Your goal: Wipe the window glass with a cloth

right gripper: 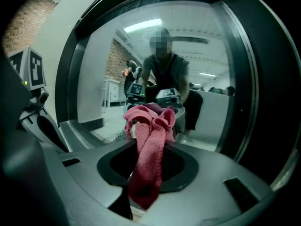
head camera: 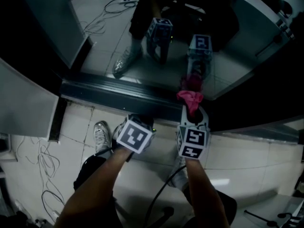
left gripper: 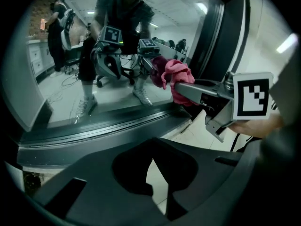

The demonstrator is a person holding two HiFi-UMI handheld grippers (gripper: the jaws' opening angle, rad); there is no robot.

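Note:
A pink cloth (head camera: 190, 98) is bunched against the bottom of the window glass (head camera: 142, 56), just above the dark sill (head camera: 109, 95). My right gripper (head camera: 192, 109) is shut on the cloth, and a tail of it hangs down between the jaws (right gripper: 149, 173). From the left gripper view, the cloth (left gripper: 171, 76) touches the pane (left gripper: 70, 79) beside its own reflection. My left gripper (head camera: 141, 119) hovers low in front of the sill, left of the right one. Its jaws meet at the tips (left gripper: 153, 158) with nothing between them.
The glass mirrors both grippers and the person holding them. A thick dark frame (right gripper: 263, 102) borders the pane on the right. Below lie pale floor tiles, the person's shoe (head camera: 100, 136) and loose cables (head camera: 42, 165) at the left.

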